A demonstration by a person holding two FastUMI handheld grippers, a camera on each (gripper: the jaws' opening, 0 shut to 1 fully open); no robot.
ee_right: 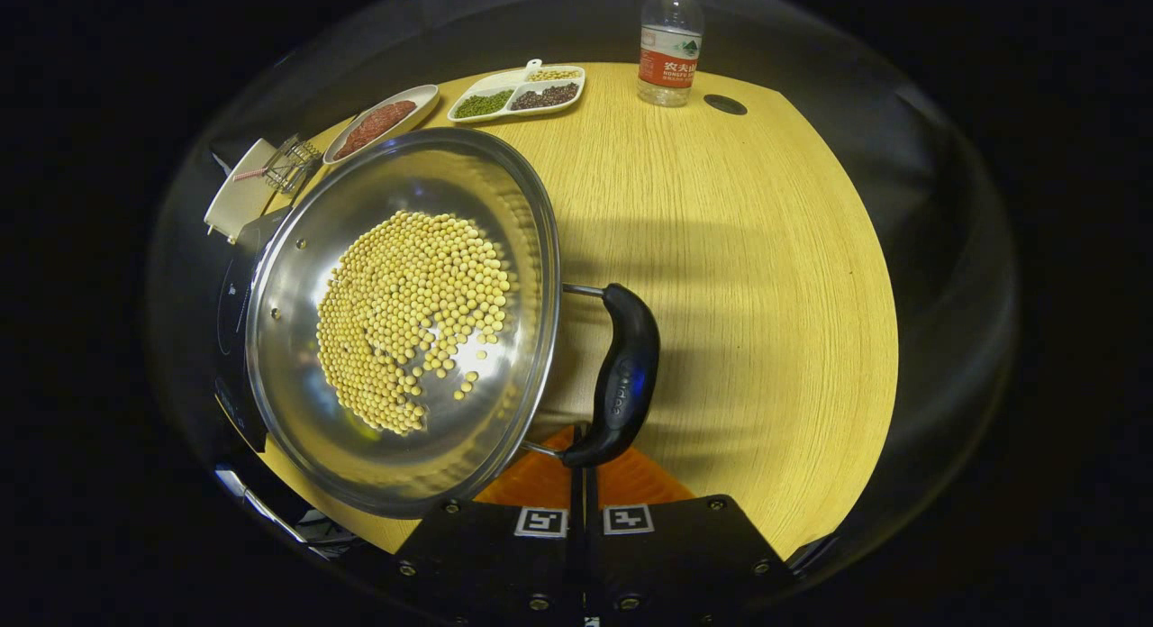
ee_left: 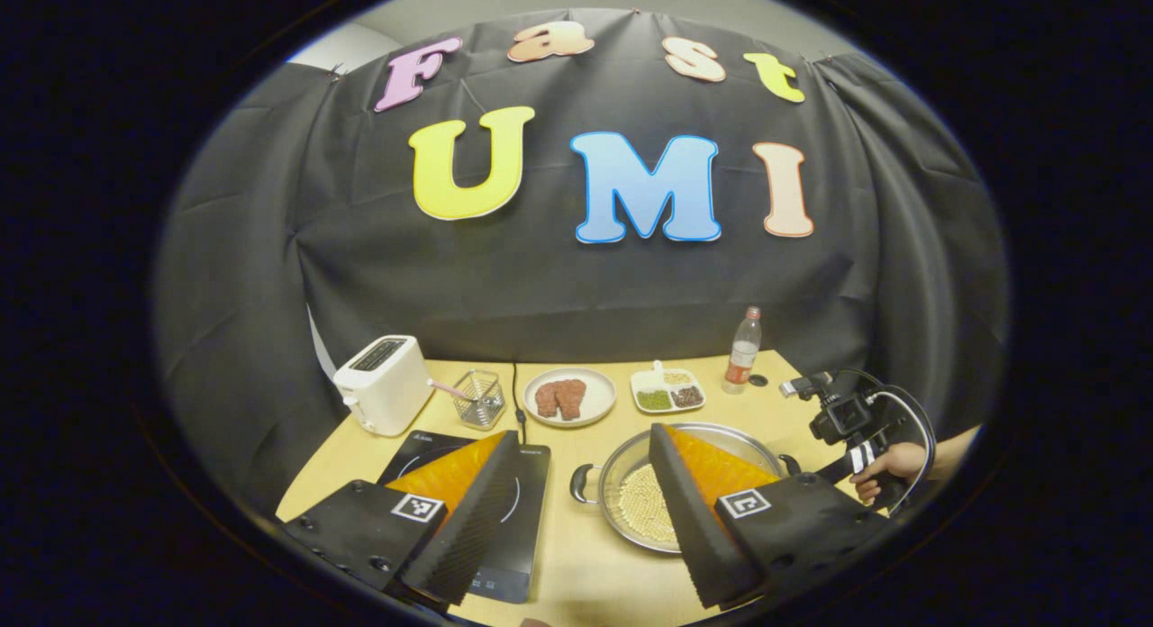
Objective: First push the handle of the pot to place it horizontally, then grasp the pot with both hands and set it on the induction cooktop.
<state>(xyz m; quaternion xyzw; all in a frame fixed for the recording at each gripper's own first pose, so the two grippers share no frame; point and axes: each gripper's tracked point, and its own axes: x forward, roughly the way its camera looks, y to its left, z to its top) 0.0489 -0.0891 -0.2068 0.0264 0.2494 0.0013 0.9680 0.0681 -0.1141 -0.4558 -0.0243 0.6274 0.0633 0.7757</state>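
Note:
A steel pot [ee_left: 635, 469] with soybeans in it stands on the wooden table, right of the black induction cooktop [ee_left: 527, 510]. My left gripper [ee_left: 584, 433] hovers open above them, one finger over the cooktop and the other over the pot. In the right gripper view the pot [ee_right: 396, 321] lies at the left, and its black side handle [ee_right: 623, 375] runs away from me. My right gripper [ee_right: 581, 460] is shut, its tips touching the near end of that handle. In the left gripper view a hand [ee_left: 887, 469] holds the right gripper [ee_left: 824, 472] at the pot's right side.
Along the back of the table stand a white toaster [ee_left: 383, 395], a wire basket [ee_left: 477, 397], a plate of meat [ee_left: 569, 397], a divided dish of beans [ee_left: 668, 390] and a water bottle [ee_right: 668, 46]. Bare table [ee_right: 748, 276] lies right of the pot.

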